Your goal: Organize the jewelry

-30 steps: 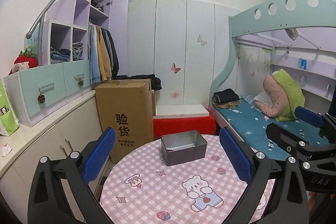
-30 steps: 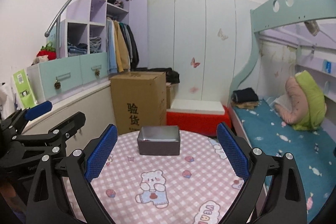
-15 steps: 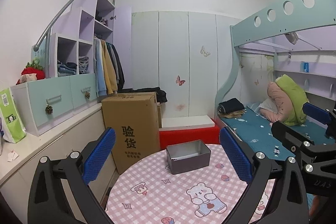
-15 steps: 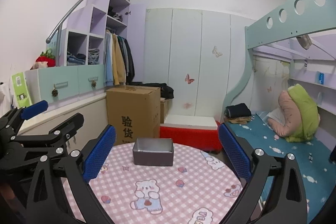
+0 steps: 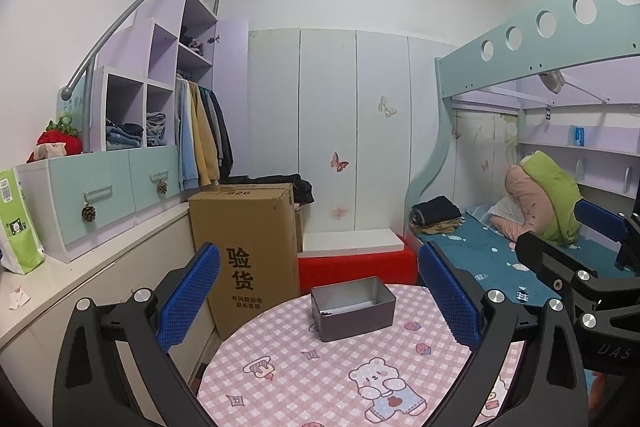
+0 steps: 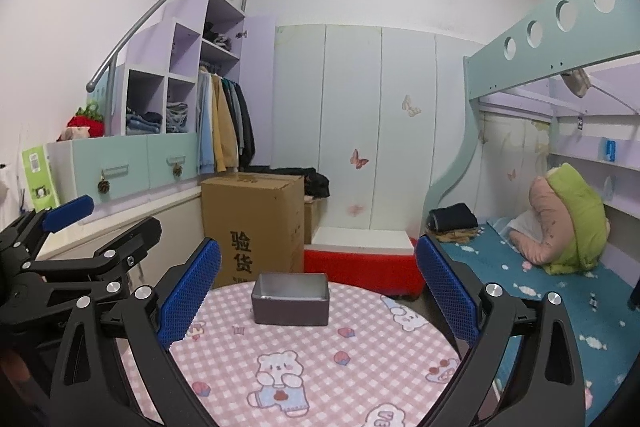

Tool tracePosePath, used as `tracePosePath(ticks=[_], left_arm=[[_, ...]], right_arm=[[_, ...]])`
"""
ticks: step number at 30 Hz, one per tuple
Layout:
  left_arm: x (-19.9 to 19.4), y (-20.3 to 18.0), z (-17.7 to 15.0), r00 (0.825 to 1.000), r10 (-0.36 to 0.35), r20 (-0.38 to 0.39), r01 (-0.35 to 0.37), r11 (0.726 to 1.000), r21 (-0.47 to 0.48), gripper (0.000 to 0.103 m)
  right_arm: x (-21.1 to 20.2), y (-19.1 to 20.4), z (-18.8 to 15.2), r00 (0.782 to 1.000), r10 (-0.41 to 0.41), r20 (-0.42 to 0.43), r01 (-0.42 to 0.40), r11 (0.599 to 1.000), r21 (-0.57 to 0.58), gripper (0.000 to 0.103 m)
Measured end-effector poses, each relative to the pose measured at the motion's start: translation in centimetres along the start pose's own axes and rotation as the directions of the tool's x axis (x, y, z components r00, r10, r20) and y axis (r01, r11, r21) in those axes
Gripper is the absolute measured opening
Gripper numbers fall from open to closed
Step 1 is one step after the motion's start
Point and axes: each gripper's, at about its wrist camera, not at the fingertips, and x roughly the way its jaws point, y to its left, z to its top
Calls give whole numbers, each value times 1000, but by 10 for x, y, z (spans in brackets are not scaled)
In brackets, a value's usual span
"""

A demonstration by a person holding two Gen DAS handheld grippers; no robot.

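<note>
there, both grippers (image 5: 320, 297) (image 6: 318, 293) agape above tin (image 5: 353, 308), contents perhaps beads.

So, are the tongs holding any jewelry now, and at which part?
Nothing is held. The left tongs and the right tongs are both open, with empty air between their blue pads, above the table. The grey tin stands untouched.
</note>
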Motion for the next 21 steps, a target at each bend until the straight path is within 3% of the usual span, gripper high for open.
tracePosePath(ticks=[21], left_arm=[[7, -3, -6, 1000, 14, -14, -14, 1000, 10, 96]], right_arm=[[10, -3, -9, 1000, 16, -24, -15, 1000, 17, 95]])
